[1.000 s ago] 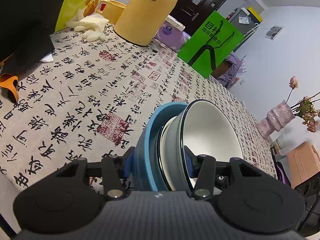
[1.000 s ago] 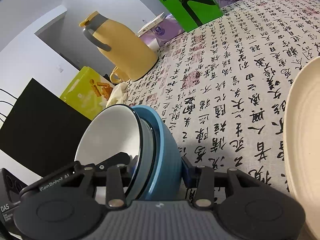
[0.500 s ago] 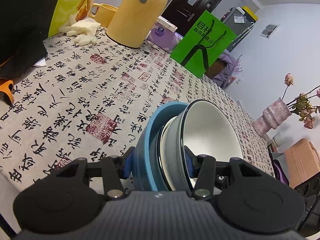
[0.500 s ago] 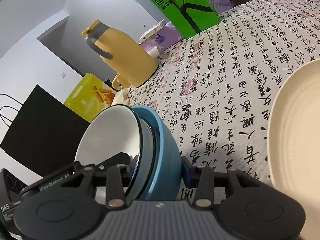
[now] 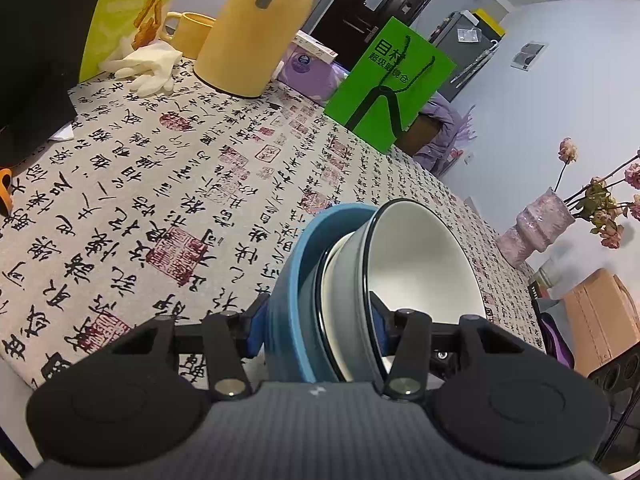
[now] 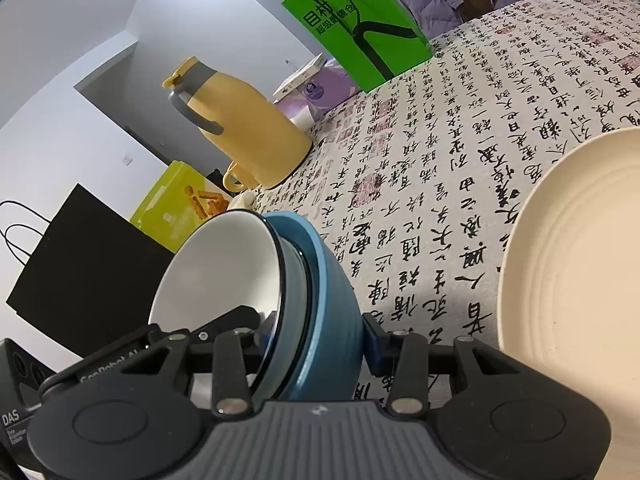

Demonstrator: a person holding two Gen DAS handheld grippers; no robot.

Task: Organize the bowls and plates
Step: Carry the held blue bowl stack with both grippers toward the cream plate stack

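A grey bowl with a white inside (image 5: 424, 264) sits nested in a blue bowl (image 5: 288, 300), and the pair is tipped on edge above the calligraphy-print tablecloth (image 5: 160, 184). My left gripper (image 5: 318, 330) is shut on the two rims, one pad outside the blue wall and one inside the white bowl. From the opposite side my right gripper (image 6: 312, 336) is shut on the same stack: blue bowl (image 6: 332, 296), white inside (image 6: 224, 272). A cream ridged plate (image 6: 572, 260) lies on the cloth just right of the right gripper.
At the far end of the table stand a yellow thermos jug (image 5: 256, 28), a yellow mug (image 5: 192, 34), white gloves (image 5: 148, 66), a purple tissue pack (image 5: 308, 72) and a green bag (image 5: 392, 84). A black bag (image 6: 80, 268) is at the left, a pink vase (image 5: 536, 228) at the right edge.
Both grippers have carried the nested bowls a little way across the table. The cream plate has come further into the right wrist view. The grips are unchanged.
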